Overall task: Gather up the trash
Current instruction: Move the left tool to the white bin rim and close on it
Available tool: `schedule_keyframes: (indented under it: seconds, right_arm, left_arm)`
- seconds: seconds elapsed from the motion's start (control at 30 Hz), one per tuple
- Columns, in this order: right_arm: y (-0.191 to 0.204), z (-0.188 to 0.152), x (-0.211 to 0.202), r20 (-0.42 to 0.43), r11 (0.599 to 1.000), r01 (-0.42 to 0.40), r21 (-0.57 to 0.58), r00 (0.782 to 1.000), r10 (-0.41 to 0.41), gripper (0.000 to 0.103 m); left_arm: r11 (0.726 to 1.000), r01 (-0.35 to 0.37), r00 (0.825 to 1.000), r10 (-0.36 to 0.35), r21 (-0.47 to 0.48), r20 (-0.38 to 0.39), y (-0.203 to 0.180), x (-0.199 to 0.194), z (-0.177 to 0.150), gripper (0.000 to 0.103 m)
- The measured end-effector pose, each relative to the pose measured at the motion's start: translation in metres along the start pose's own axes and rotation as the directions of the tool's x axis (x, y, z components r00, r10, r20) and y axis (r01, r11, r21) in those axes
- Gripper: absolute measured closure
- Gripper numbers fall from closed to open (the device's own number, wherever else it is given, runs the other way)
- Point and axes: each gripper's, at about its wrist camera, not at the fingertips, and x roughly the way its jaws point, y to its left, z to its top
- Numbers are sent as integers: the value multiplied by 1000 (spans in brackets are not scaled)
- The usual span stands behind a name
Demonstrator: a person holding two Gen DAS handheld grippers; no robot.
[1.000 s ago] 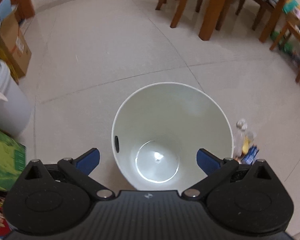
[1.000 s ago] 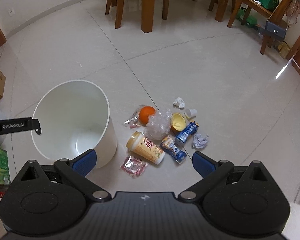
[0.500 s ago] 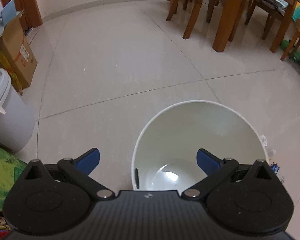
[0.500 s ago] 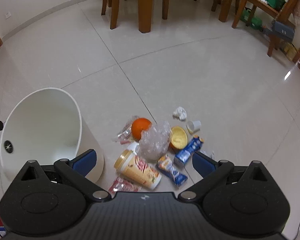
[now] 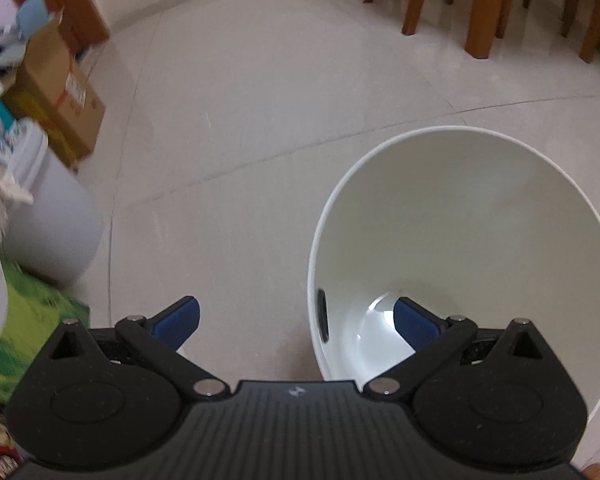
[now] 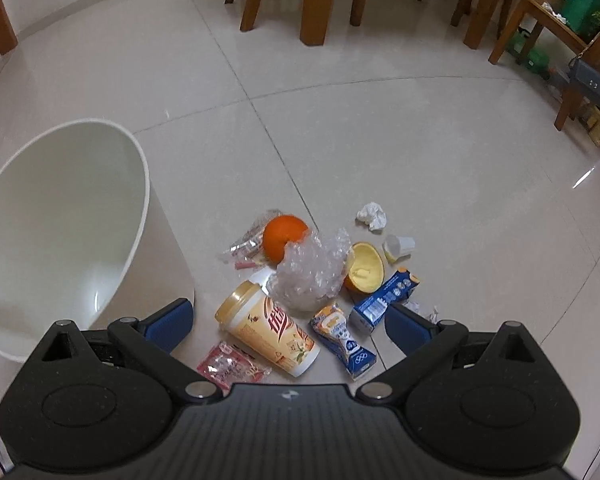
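Note:
An empty white bin [image 5: 460, 240] stands on the tiled floor; my left gripper [image 5: 296, 322] hangs open over its near left rim, holding nothing. In the right wrist view the bin [image 6: 60, 216] is at the left and a heap of trash lies right of it: an orange [image 6: 282, 236], crumpled clear plastic [image 6: 312, 272], a cream drink cup [image 6: 268, 332] on its side, a red wrapper [image 6: 232, 368], two blue cartons [image 6: 384, 304], a yellow peel half [image 6: 364, 268], a small white cup [image 6: 398, 246] and a paper wad [image 6: 372, 216]. My right gripper [image 6: 288, 322] is open above the cup.
Wooden table and chair legs [image 6: 312, 0] stand at the back. Cardboard boxes [image 5: 56, 92], a white container [image 5: 40, 220] and a green box [image 5: 24, 324] crowd the left side. A side table with bags [image 6: 572, 20] is at the far right.
The left gripper has swung left, so the bin now sits at the right of its view. The right gripper has come lower and nearer to the trash heap. Both stay open.

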Motion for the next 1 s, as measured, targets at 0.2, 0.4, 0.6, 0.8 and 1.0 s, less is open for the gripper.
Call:
schedule_keyframes:
  seconds: [0.2,0.4,0.6,0.8,1.0]
  right_arm:
    - [0,-3,5,-23,1000,-14,22,1000,15,0]
    - [0,-6,4,-18,1000,-11,7,1000,11,0]
    - [-2,-7,3,-18,1000,-10,16,1000,11,0]
    - [-3,-9,4,-24,1000,-8,14,1000,8,0]
    - [-7,-11,5,-27,1000,-1,24,1000,1,0]
  left_arm:
    - [996,52,996,-57,-71,-65,4,13,0,31]
    - [991,28,999,-33,-128,-42,11,17,3,54]
    - [993,44,997,-51,-113,-59,4,19,4,75]
    - [988,68,993,-81,-142,-88,6,24,4,90]
    - [996,39,987,-52,-86,-153,2,33,13,94]
